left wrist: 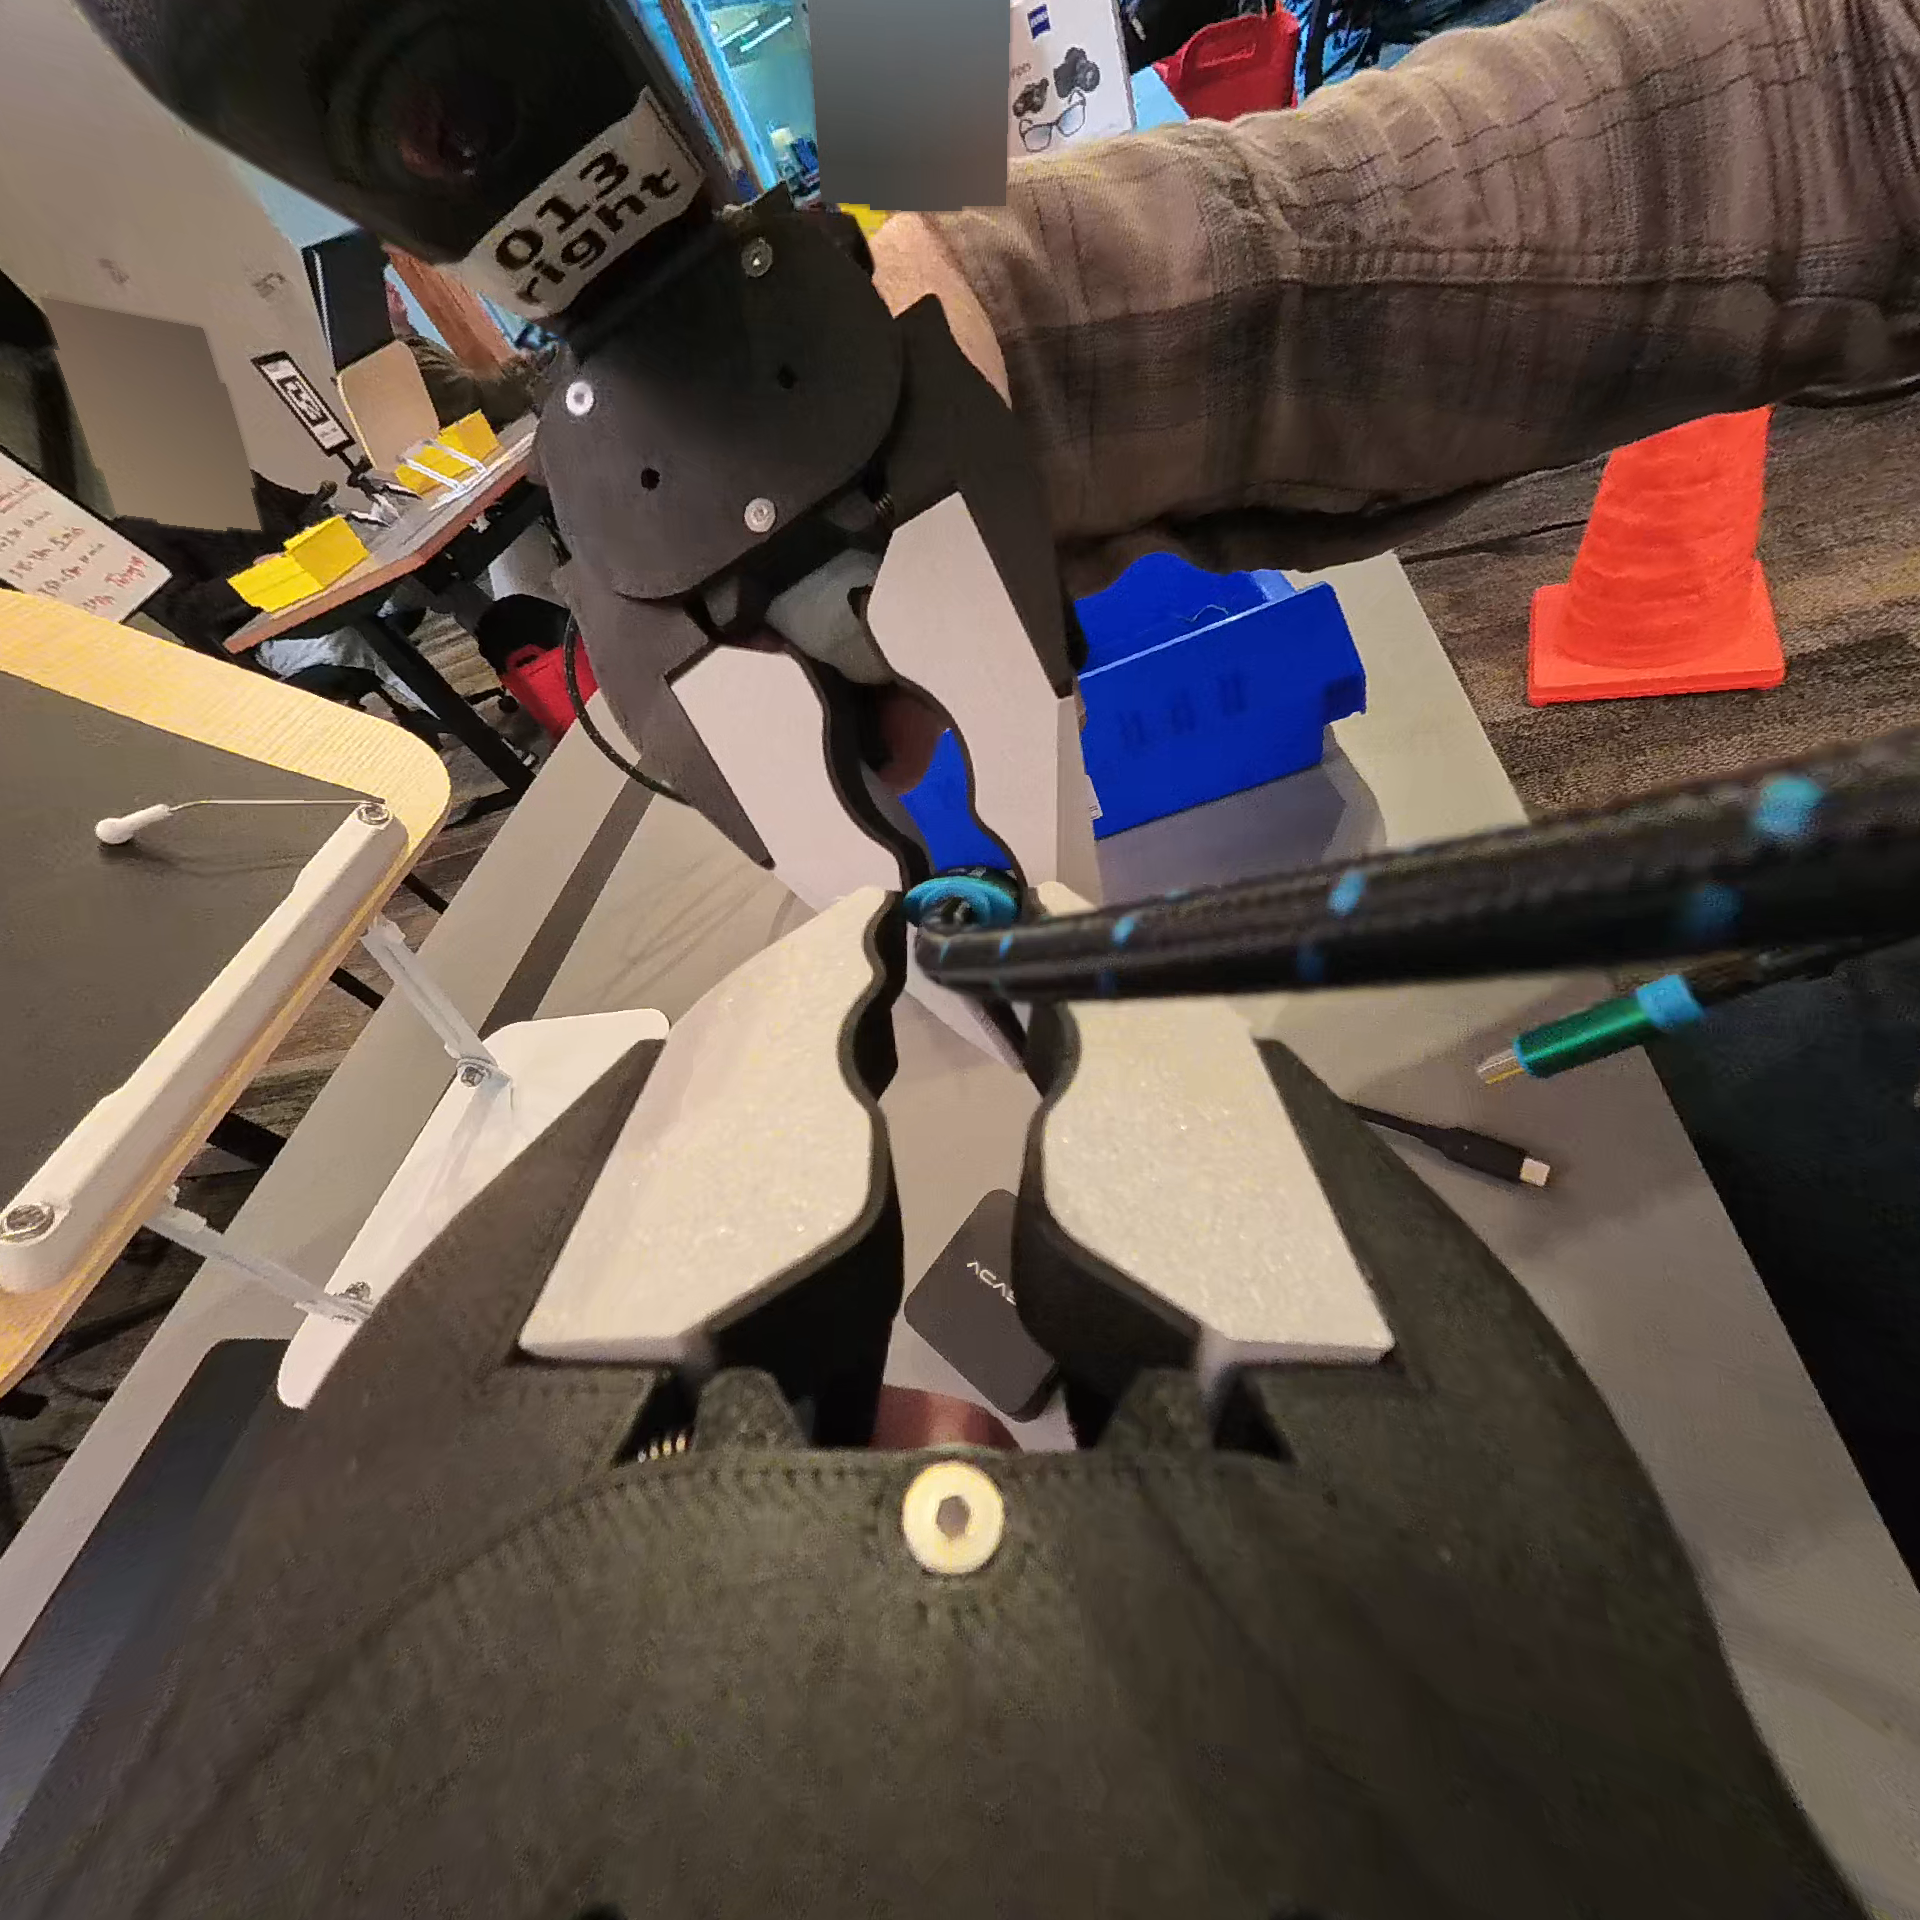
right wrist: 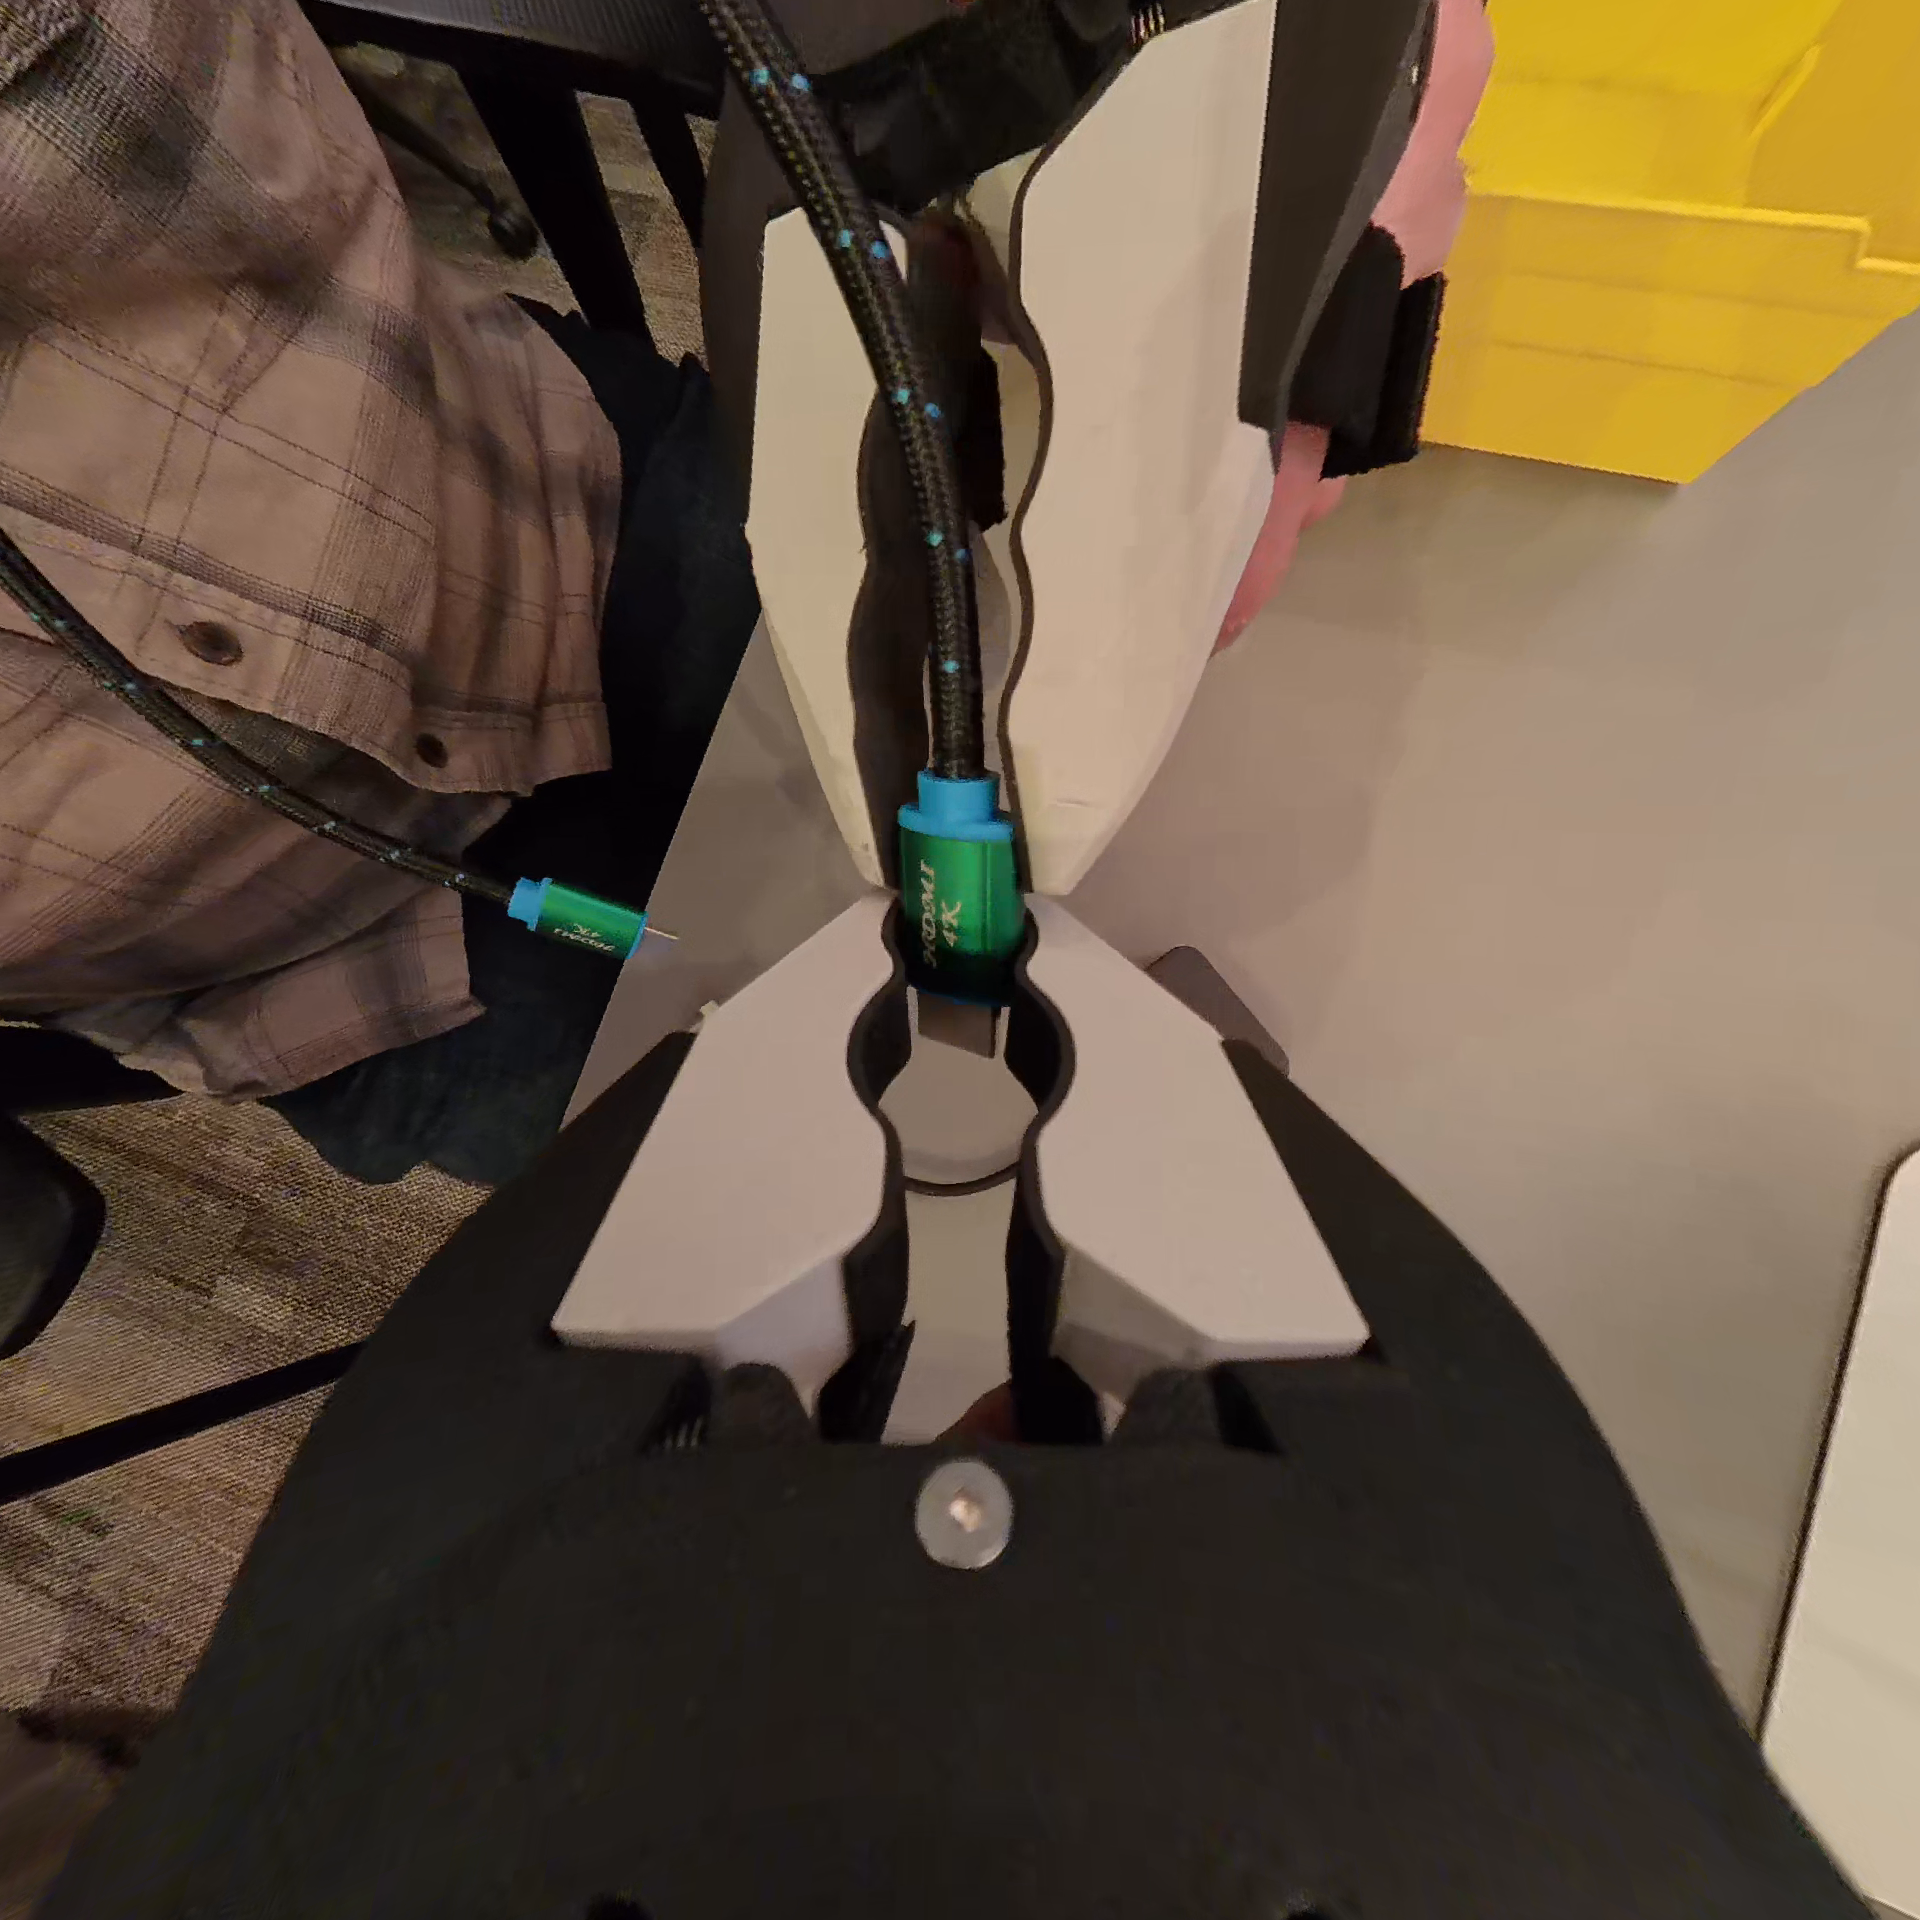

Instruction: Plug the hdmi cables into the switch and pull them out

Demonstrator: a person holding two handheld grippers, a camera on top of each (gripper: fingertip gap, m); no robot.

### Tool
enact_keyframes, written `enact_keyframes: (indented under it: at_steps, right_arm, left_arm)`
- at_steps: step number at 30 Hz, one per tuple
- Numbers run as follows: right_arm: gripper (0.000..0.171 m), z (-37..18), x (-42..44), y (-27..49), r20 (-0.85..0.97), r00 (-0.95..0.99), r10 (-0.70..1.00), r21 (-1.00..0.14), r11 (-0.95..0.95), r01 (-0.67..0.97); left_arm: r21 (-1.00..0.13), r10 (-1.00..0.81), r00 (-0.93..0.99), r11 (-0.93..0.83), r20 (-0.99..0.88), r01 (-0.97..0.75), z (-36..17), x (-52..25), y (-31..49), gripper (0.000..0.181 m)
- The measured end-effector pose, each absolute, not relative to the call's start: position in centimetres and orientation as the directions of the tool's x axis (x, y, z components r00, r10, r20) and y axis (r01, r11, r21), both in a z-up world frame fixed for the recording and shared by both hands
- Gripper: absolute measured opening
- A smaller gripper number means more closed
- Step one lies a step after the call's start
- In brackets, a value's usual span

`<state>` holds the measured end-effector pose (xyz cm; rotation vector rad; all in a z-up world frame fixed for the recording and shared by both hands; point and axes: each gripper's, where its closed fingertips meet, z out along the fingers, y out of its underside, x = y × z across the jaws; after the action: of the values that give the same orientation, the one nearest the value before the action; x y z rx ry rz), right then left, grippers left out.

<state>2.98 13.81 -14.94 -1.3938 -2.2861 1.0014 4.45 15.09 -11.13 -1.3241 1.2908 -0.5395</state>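
**Left wrist view**
- Left edge: a black panel point(left wrist: 156, 935) with a wood rim.
- Lower centre: the switch point(left wrist: 977, 1299), a dark grey box, lies flat on the grey bench point(left wrist: 1558, 1351). It shows through the gap between the fingers of the left tongs point(left wrist: 966, 914).
- Centre: the right tongs point(left wrist: 904, 862) reach down from the upper left and meet the left tongs tip to tip. The blue collar of the plug point(left wrist: 961, 899) sits between the tips.
- Right of centre: the braided black cable point(left wrist: 1455, 894) runs from the plug to the right edge. A blue bin point(left wrist: 1216, 686) stands on the bench behind it.
- Lower right: a second plug point(left wrist: 1579, 1039), green with a blue collar, and near it a thin black lead point(left wrist: 1475, 1148) lying on the bench.
- Upper right: an orange cone point(left wrist: 1662, 582) on the floor, with a plaid sleeve point(left wrist: 1455, 260) above it.

**Right wrist view**
- Left of centre: the second plug lies past the left edge of the bench.
- Centre: the right tongs grip the green body of the plug, held above the bench and clear of the switch. Its metal end points toward the camera.
- Top centre: the left tongs stand narrow, with the cable running between the fingers and the tips flanking the collar. Whether they press on it cannot be told.
- Upper right: yellow boxes point(right wrist: 1662, 260).
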Motion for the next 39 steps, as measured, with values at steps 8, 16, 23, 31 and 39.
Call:
enact_keyframes:
  at_steps: [8, 16, 23, 31, 39]
  right_arm:
    - [0.016, -14.4, 2.0, 15.0, -0.002, -0.425, 0.905, -0.709, 0.298, 0.640]
    - [0.028, -13.4, 1.3, 17.7, 0.200, -0.245, 0.949, -0.728, 0.311, 0.611]
    - [0.038, -10.3, 2.4, 20.6, 0.646, -0.038, 0.762, -0.572, 0.517, 0.637]
    - [0.040, -8.0, 1.7, 20.5, 0.973, 0.027, 0.231, -0.186, 0.701, 0.689]
    - [0.007, -6.3, 2.0, 20.5, 0.982, 0.103, 0.161, -0.187, 0.698, 0.691]
  left_arm:
    - [-0.937, -0.890, 0.345, 0.203, -0.298, -0.286, -10.2, 4.0, 15.8, 0.019]
    - [-0.977, -0.896, 0.402, 0.127, -0.188, -0.173, -9.2, 3.4, 16.7, 0.019]
    - [-0.999, -0.907, 0.421, 0.004, -0.019, -0.038, -8.1, 3.1, 17.6, 0.019]
    - [-0.977, -0.908, 0.364, -0.181, 0.210, 0.114, -6.6, 3.6, 17.9, 0.019]
    - [-0.970, -0.909, 0.343, -0.202, 0.237, 0.137, -6.1, 4.0, 17.6, 0.018]
